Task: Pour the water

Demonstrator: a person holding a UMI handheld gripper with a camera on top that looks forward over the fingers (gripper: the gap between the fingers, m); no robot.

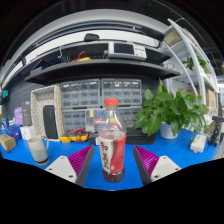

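Gripper point(111, 160) fingers clamped on bottle point(112, 140), lower centre of frame; bottle upright, red cap on, red liquid inside. Cup point(38, 149) lower left on blue table point(180, 148), well apart. Plant point(170, 110) right, behind. Judgement: bottle grasped; uncapping, tilt, pour not yet done

Blue tabletop point(180, 150), leafy potted plant point(172, 108), drawer cabinet point(100, 103) behind, dark shelf point(90, 68) above.
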